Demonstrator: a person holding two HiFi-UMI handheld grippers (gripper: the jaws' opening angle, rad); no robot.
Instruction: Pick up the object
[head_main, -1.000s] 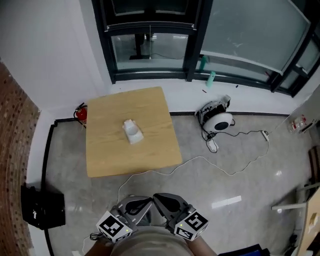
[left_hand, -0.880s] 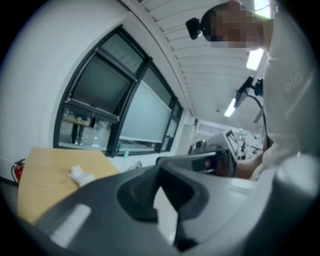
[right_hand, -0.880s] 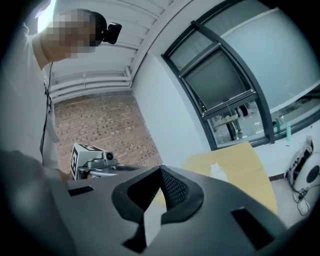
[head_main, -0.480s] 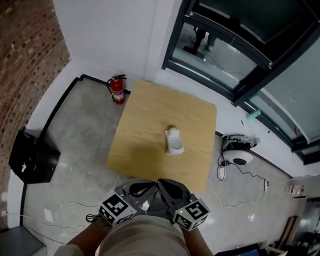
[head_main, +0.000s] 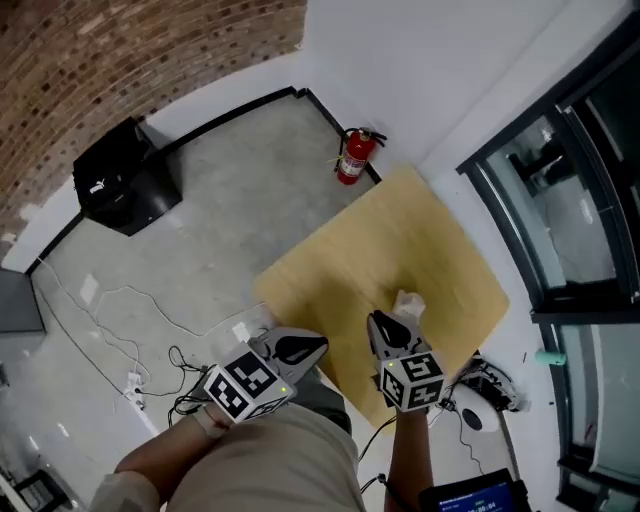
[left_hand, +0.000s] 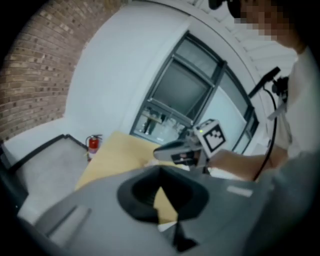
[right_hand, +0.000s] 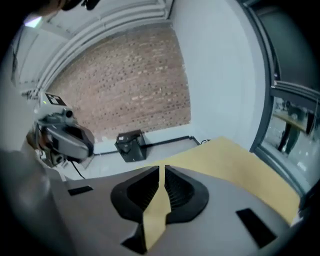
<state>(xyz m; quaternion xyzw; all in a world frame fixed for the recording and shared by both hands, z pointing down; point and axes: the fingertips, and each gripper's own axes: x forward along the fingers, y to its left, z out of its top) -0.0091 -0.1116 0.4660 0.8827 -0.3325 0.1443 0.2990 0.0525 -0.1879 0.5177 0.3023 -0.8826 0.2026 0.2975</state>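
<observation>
**Change since the earlier frame:** both units have gone out from the body toward the bench (head_main: 440, 250), which was then well ahead. The right hand-held gripper (head_main: 376, 320) is now over the bench top. The left hand-held gripper (head_main: 316, 346) hangs over the floor at the bench's near edge.

**Task item:** white object (head_main: 408, 302), lying on the bench just beyond the right jaw tips and partly hidden by them.

**Hazard (judged):** with its jaws closed so near the object, a further advance would likely nudge or slide it across the bench, not straddle it. The jaws need to part first.

**Right unit:** jaws pressed together, only a thin slit showing, nothing between them, no contact seen.

**Left unit:** jaw tips meet, empty.

**Also present:** fire extinguisher (head_main: 354, 158); black case (head_main: 125, 185).
</observation>
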